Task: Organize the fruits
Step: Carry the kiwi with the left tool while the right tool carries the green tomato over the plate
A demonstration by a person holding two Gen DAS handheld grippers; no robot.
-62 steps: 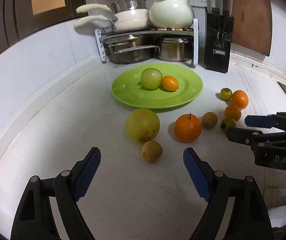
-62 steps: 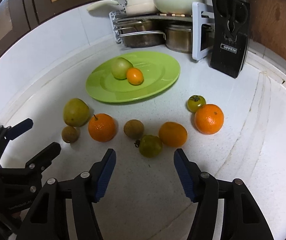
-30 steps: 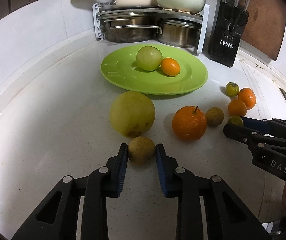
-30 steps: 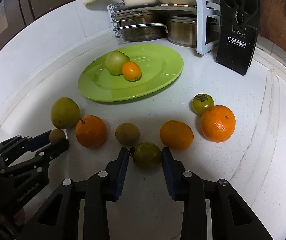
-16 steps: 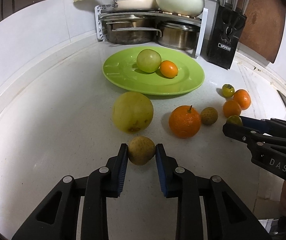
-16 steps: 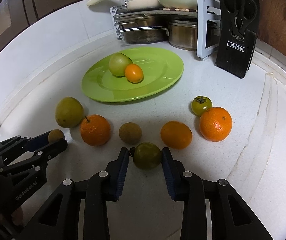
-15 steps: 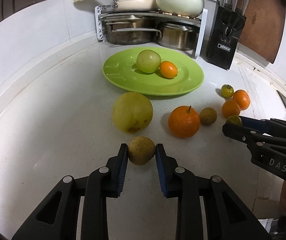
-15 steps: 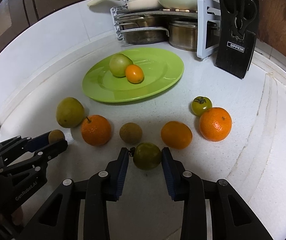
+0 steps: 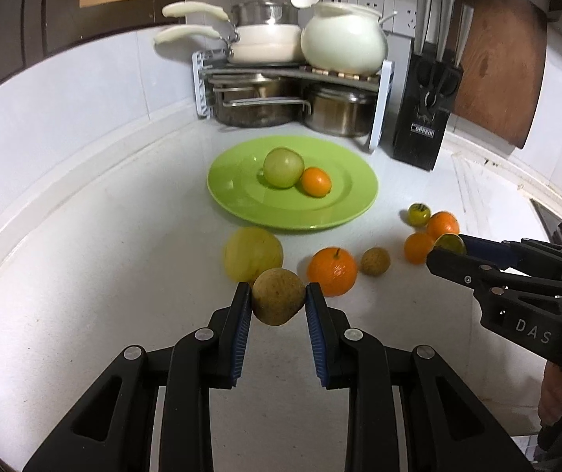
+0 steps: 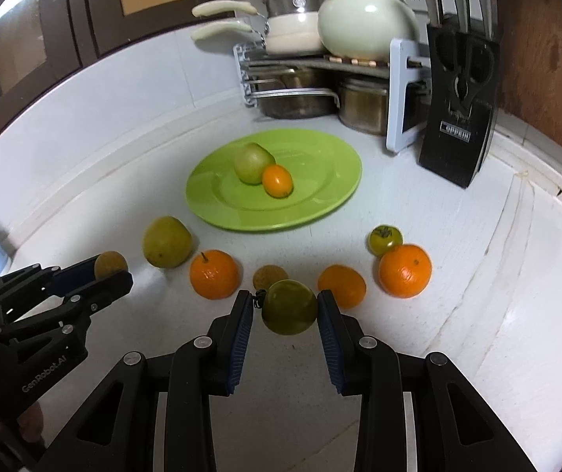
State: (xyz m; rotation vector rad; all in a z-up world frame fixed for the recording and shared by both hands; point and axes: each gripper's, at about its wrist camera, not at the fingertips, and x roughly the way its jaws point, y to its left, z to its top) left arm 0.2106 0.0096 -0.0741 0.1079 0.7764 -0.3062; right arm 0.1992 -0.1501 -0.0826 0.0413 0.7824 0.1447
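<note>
The left gripper (image 9: 278, 302) is clamped on a brown round fruit (image 9: 278, 296), pinched between its blue pads. The right gripper (image 10: 285, 312) grips a dark green fruit (image 10: 289, 306) the same way. Just beyond the left tongs lie a yellow-green pear (image 9: 252, 253) and a stemmed orange (image 9: 332, 271). Farther ahead sits the green plate (image 9: 351, 202), carrying a green apple (image 9: 283, 167) touching a small orange (image 9: 316, 181).
</note>
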